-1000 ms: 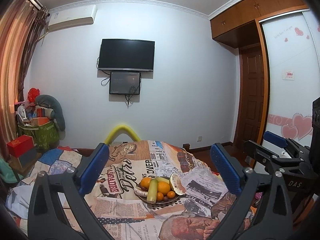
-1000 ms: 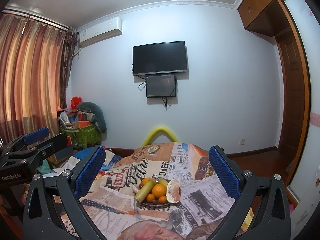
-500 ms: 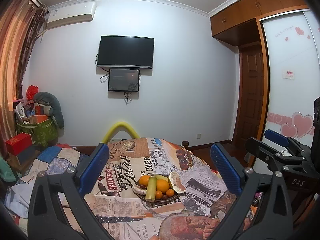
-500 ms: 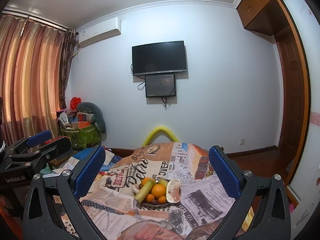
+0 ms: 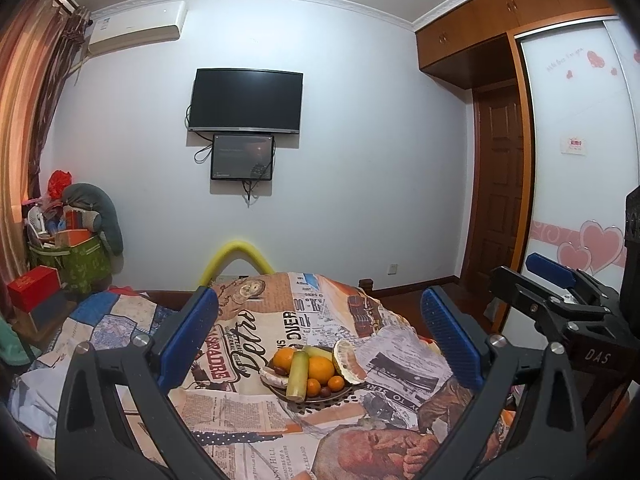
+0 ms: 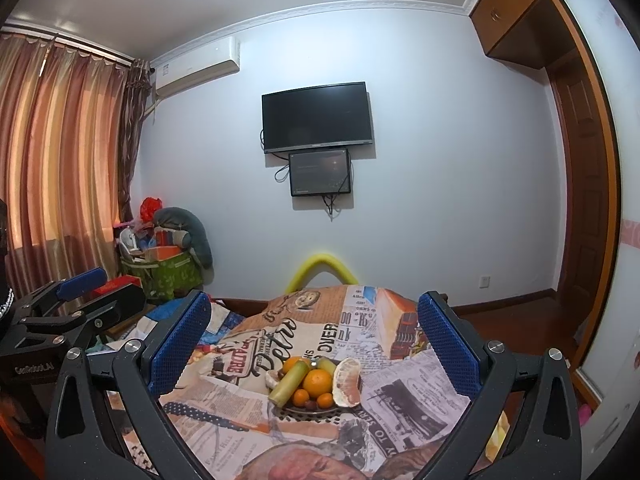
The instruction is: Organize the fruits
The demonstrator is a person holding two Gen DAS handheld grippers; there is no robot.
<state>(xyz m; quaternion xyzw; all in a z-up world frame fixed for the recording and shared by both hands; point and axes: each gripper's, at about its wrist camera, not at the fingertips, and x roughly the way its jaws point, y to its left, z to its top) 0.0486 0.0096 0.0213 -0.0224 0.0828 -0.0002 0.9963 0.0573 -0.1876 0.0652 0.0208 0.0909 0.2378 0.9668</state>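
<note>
Left wrist view: left gripper fingers spread wide, holding nothing; right gripper likewise spread and holding nothing. Both hang near, well apart from the fruit. Fruit sits piled together on a plate on the newsprint-pattern cloth: big orange, pale green stalk, small oranges, peeled pomelo piece at right. No loose fruit seen on the cloth. Fits either a gathered, finished pile or a pile waiting to be sorted out; can't settle which.

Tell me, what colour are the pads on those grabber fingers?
Blue, dotted pads, clearest in the right wrist view.
</note>
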